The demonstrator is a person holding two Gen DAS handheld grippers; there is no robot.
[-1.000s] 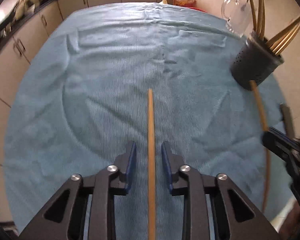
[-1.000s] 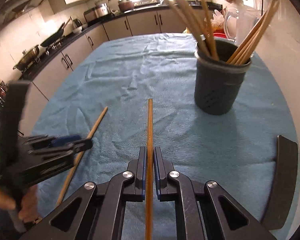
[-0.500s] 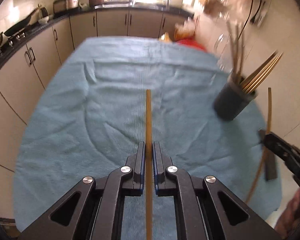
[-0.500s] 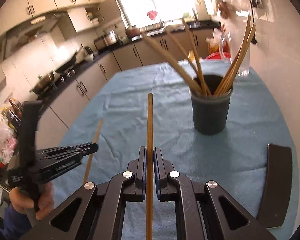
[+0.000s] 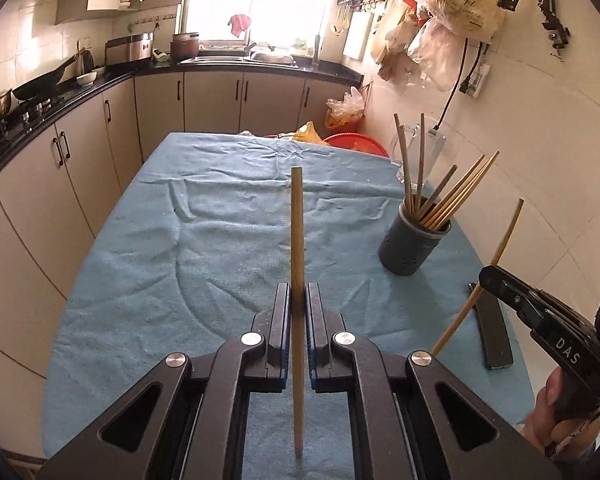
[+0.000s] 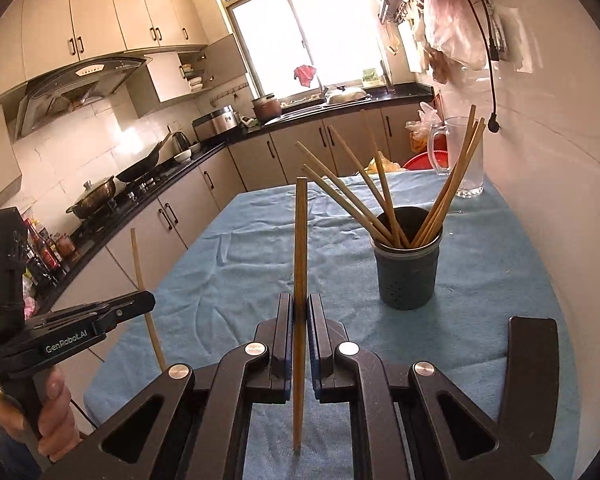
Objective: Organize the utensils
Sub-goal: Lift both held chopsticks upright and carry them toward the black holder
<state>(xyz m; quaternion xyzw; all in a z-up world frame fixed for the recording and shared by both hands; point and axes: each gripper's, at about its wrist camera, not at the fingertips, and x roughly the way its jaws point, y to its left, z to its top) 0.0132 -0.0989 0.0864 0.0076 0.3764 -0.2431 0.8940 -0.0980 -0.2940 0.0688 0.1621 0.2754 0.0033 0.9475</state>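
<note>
My left gripper (image 5: 298,300) is shut on a pale wooden chopstick (image 5: 297,240) that sticks out ahead of it, lifted off the blue cloth. My right gripper (image 6: 299,312) is shut on a second wooden chopstick (image 6: 300,240), also raised above the table. A dark perforated holder (image 5: 414,246) with several chopsticks stands at the right of the table; in the right wrist view the holder (image 6: 407,276) is ahead and to the right. Each wrist view shows the other gripper with its stick at the edge: the right gripper (image 5: 484,276), the left gripper (image 6: 150,304).
The table wears a wrinkled blue cloth (image 5: 220,240). A flat dark bar (image 5: 494,336) lies near its right edge. A clear glass jug (image 6: 458,156) stands behind the holder by the tiled wall. Kitchen cabinets and a counter run along the left and the far side.
The left gripper closed on its chopstick. Both grippers rose from the cloth with their sticks and tipped up, so the kitchen and window came into view.
</note>
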